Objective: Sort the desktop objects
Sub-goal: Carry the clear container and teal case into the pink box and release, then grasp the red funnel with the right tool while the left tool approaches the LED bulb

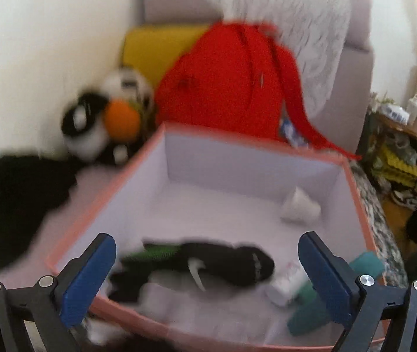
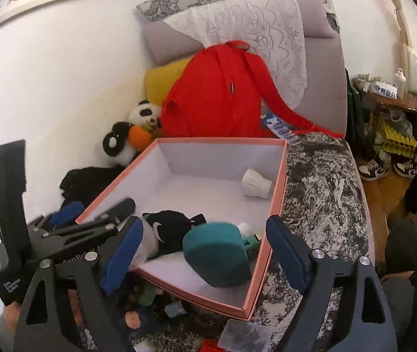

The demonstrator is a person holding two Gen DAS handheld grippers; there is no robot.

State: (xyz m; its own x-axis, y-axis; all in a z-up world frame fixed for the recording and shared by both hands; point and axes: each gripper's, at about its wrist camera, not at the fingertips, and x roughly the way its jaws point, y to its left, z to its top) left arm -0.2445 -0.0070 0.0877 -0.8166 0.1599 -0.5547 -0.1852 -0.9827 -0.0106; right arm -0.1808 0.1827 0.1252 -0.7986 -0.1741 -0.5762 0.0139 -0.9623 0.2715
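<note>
A pink box (image 1: pixel 97 205) (image 2: pixel 279 199) with a white inside stands on the sofa. Inside it lie a white paper cup (image 1: pixel 299 206) (image 2: pixel 257 183), a black item with a white swoosh (image 1: pixel 226 261) (image 2: pixel 170 228), a small white bottle (image 1: pixel 287 281) and a teal felt piece (image 1: pixel 308 314). My left gripper (image 1: pixel 207 249) hangs open over the box's near edge with nothing gripped; it also shows at the left (image 2: pixel 97 209). My right gripper (image 2: pixel 204 226) is open; the round teal piece (image 2: pixel 217 252) sits between its jaws with a gap on both sides.
A red backpack (image 2: pixel 217 94), a yellow cushion (image 2: pixel 161 82) and plush toys (image 2: pixel 132 140) crowd behind the box. Black cloth (image 2: pixel 88 179) lies to its left, small loose items (image 2: pixel 149 302) in front. Patterned blanket (image 2: pixel 325 193) on the right; shoes (image 2: pixel 375 170) on the floor.
</note>
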